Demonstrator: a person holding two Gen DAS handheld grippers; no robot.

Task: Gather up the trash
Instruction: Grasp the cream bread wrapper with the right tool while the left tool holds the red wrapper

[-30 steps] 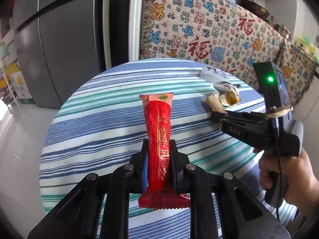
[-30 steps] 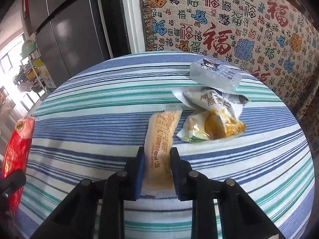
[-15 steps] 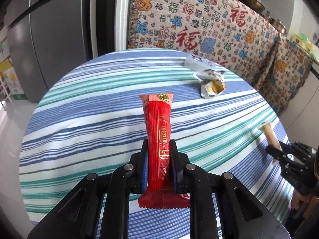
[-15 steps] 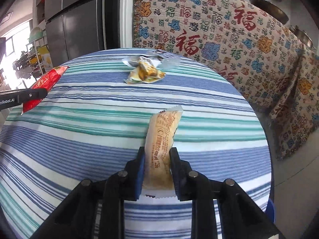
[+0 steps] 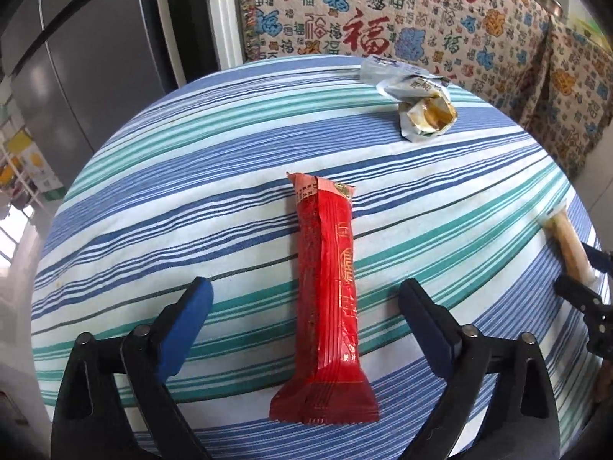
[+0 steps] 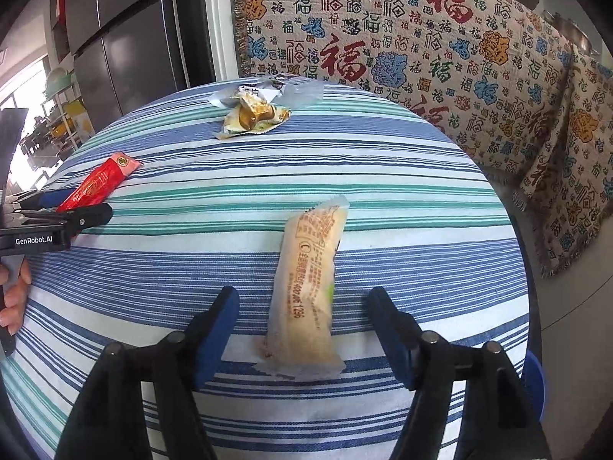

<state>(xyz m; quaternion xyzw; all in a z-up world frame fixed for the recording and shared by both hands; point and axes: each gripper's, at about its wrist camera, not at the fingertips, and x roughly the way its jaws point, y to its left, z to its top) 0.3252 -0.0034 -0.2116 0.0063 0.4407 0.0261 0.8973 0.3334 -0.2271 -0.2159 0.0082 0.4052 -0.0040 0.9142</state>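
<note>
A long red wrapper lies loose between the fingers of my left gripper, whose jaws are opening wide and no longer touch it. It sits over the near edge of the round striped table. In the right wrist view a beige wrapper lies free between the opening jaws of my right gripper, pads clear of it. The left gripper and red wrapper show at that view's left. Crumpled wrappers and a clear packet lie at the table's far side.
A grey fridge stands behind the table on the left. A patterned cloth hangs over furniture behind and to the right. A person's hand holds the left gripper. Something blue shows below the table's right edge.
Both grippers were shut on their wrappers and now stand open around them. The right gripper carried the beige wrapper from beside the crumpled wrappers to the table's near right side.
</note>
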